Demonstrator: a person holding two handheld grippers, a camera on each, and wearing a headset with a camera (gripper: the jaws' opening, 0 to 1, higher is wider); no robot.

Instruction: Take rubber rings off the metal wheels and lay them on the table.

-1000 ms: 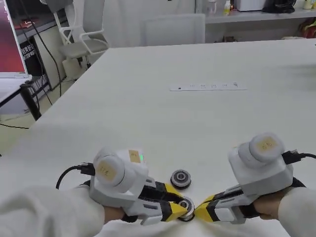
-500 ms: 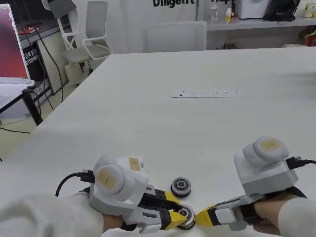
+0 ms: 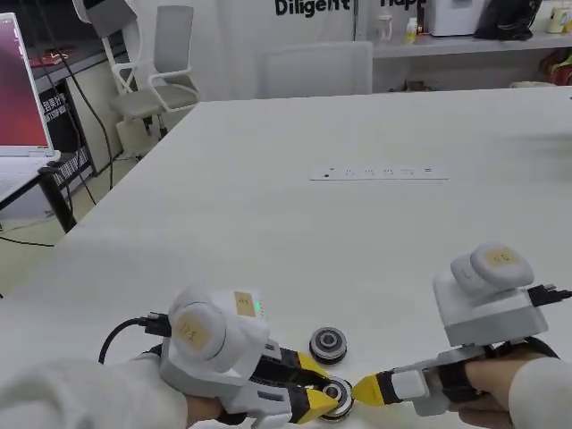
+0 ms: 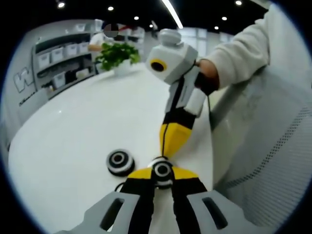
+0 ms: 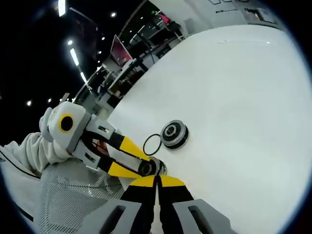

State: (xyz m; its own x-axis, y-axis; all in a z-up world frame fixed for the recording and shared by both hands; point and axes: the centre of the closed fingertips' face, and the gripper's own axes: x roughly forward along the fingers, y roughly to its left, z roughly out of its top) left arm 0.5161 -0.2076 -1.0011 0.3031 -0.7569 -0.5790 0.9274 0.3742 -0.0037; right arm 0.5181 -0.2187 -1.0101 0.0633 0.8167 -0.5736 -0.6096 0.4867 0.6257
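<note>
My left gripper (image 3: 323,399) is shut on a small metal wheel (image 3: 338,394) with a dark rubber ring, held just above the white table (image 3: 268,223) at its near edge. In the left gripper view the wheel (image 4: 162,171) sits between my yellow fingertips. My right gripper (image 3: 357,391) comes in from the right, shut, its tips touching the wheel's rim (image 5: 148,167). I cannot see whether it pinches the ring. A second wheel (image 3: 328,344) lies flat just beyond. A loose black rubber ring (image 5: 152,144) lies on the table beside that wheel (image 5: 174,133).
A white power strip (image 3: 377,171) lies mid-table, far from the grippers. Office chairs (image 3: 161,63) stand behind the table's far left corner. A laptop screen (image 3: 18,89) is on a side desk at left. The table's near edge runs right under both hands.
The right gripper's body has swung slightly right and lower while its tips stay at the wheel. The left gripper keeps its hold. The head camera has tilted up a little.
</note>
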